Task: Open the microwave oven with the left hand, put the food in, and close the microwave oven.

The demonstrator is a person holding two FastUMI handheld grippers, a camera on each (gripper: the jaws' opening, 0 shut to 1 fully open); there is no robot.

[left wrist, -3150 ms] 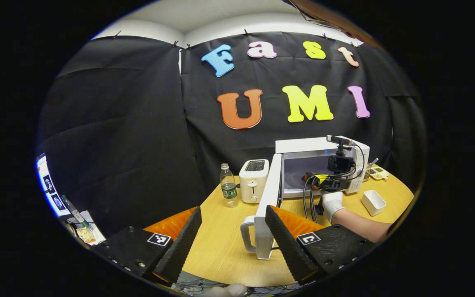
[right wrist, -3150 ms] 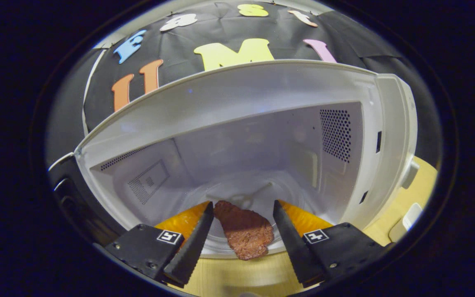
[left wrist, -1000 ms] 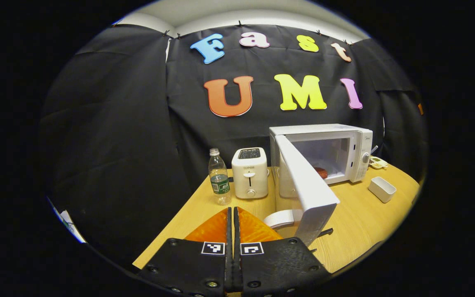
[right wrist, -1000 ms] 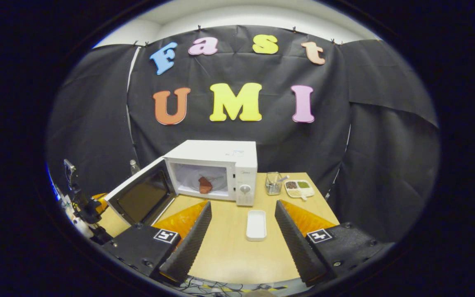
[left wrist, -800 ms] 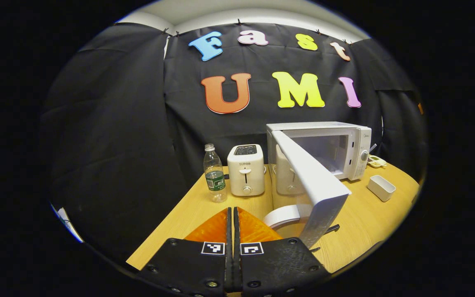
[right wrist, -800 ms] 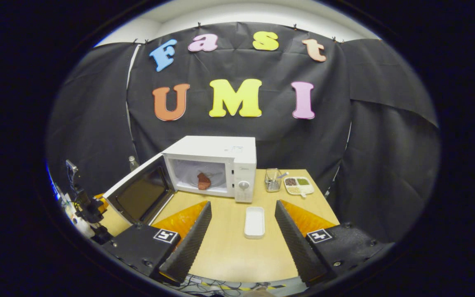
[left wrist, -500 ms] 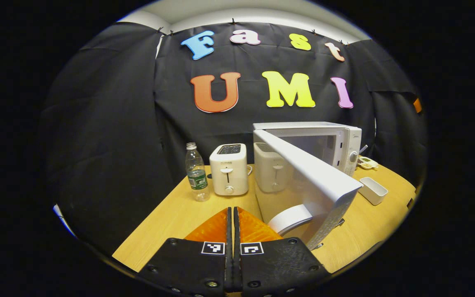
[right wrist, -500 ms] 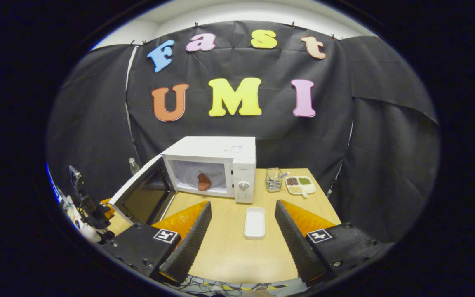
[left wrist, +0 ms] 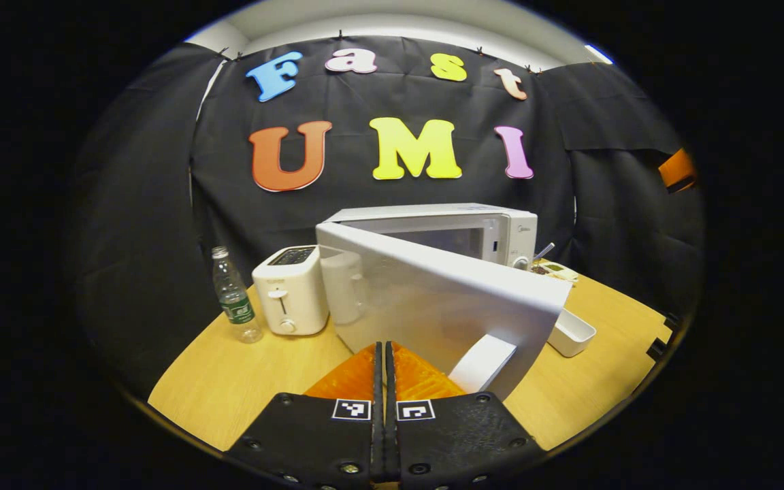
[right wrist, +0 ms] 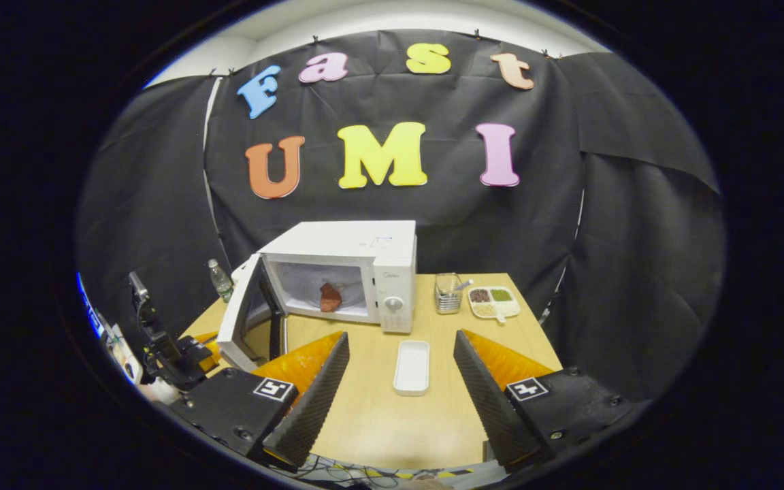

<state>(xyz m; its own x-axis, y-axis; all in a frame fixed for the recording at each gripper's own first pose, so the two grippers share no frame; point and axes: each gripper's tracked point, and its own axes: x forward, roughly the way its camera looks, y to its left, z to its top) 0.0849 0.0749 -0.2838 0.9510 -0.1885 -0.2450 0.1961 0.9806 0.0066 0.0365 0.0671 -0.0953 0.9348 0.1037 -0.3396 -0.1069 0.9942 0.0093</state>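
Observation:
The white microwave stands at the back of the wooden table, its door about half open. A brown piece of meat lies inside on the turntable. In the left gripper view the door's outer face is turned toward me, with its white handle low on the right. My left gripper is shut on nothing, its tips right at the door's face beside the handle. It also appears in the right gripper view as the left gripper behind the door. My right gripper is open and empty, back from the microwave.
A white toaster and a water bottle stand left of the microwave. A small white tray lies in front of it. A wire utensil holder and a divided dish sit to its right.
The door has swung from wide open to about half shut, with my shut left gripper moving along behind it. My right gripper left the meat inside, drew back and stays open.

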